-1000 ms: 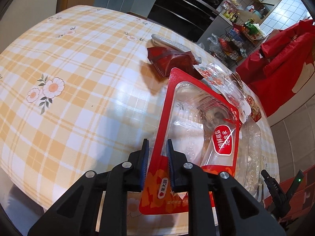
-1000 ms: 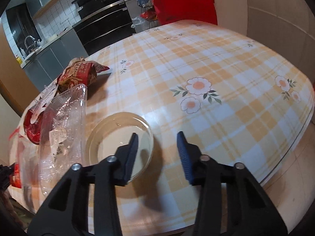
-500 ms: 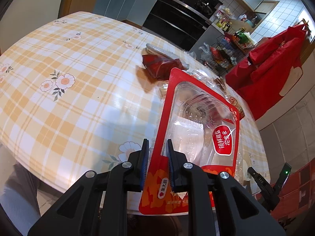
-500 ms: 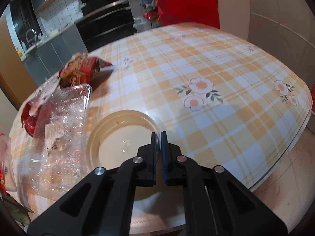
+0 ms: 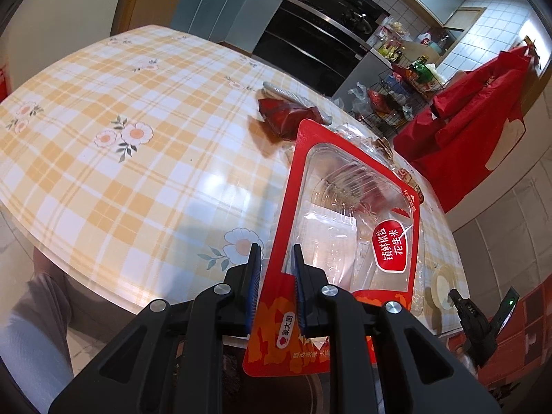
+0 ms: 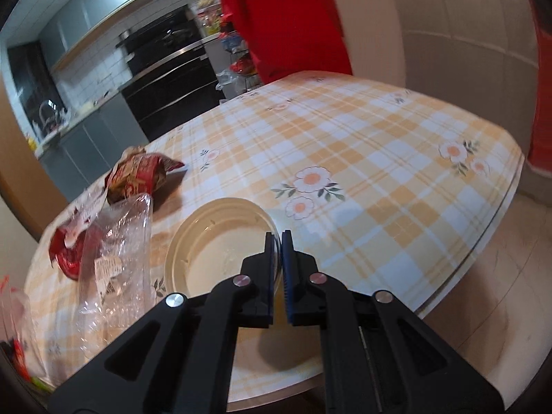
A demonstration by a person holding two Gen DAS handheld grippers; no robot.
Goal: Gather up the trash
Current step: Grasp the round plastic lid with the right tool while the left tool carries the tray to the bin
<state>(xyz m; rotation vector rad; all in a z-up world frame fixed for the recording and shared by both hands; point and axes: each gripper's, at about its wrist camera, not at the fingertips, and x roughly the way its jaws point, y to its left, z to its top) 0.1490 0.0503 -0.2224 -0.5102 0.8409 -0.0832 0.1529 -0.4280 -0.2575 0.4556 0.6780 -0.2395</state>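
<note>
Since a second ago the round plastic lid [image 6: 220, 241] has come up off the checked tablecloth [image 6: 379, 158], tilted, its rim pinched between the closed fingers of the right gripper [image 6: 277, 241], which were spread apart then. The left gripper [image 5: 274, 253] stays clamped on the lower edge of the red peanut package [image 5: 348, 214], held upright above the table's near edge. On the table lie a clear crumpled tray [image 6: 114, 241] just beside the lid and a red snack bag [image 6: 138, 176] beyond it.

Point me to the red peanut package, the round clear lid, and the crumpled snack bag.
red peanut package [image 5: 393, 252], left wrist view, on its red label.
round clear lid [image 6: 220, 241], right wrist view, on its flat centre.
crumpled snack bag [image 6: 138, 176], right wrist view, on its bulging middle.
</note>
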